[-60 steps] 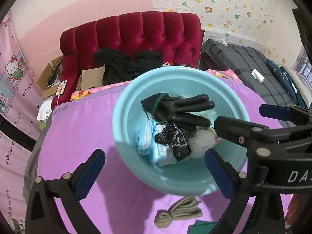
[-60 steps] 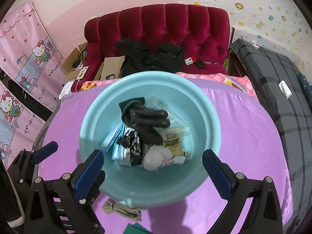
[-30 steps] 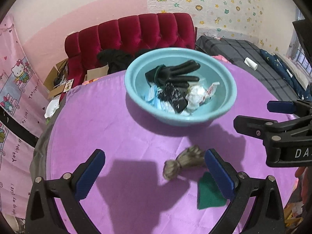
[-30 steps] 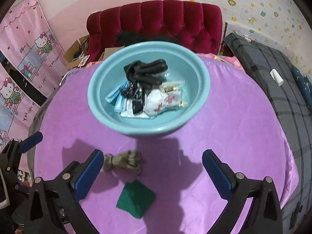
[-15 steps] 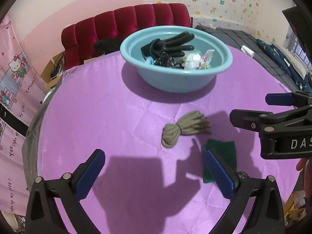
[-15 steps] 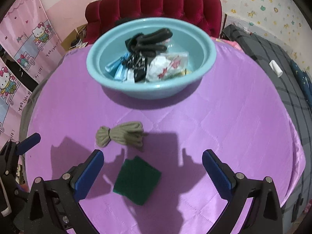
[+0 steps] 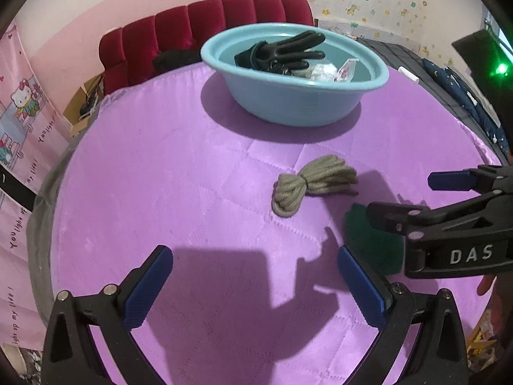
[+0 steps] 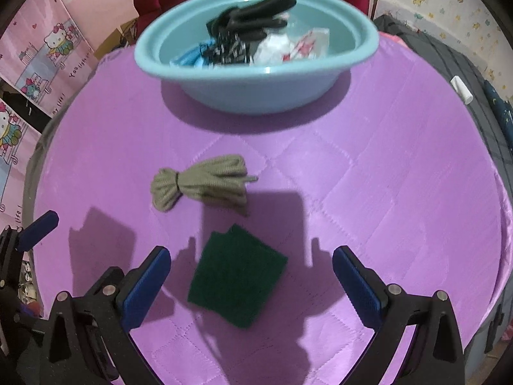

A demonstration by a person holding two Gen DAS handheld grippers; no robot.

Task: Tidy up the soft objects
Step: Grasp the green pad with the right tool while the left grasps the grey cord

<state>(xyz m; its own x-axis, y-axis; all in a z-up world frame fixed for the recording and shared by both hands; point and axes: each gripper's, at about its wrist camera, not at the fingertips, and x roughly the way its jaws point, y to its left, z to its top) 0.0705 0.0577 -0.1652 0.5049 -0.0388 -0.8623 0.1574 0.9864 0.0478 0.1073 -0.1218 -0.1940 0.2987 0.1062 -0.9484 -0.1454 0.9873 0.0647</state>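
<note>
The green scouring pad (image 8: pixel 237 276) lay flat on the purple tabletop (image 8: pixel 384 192), just beyond and between the spread-apart fingers of the right hand-held gripper (image 8: pixel 250 276), untouched, one corner pointing far. Just beyond it lay the coiled tan rope (image 8: pixel 198 183), its long axis running left to right, knotted loop to the left. The left hand-held gripper (image 7: pixel 256 282) hovered wide apart over bare cloth, nearer than the rope and left of the pad. Farther off stood the blue basin (image 8: pixel 256 93) holding a black glove (image 7: pixel 282 51) and other soft items.
</note>
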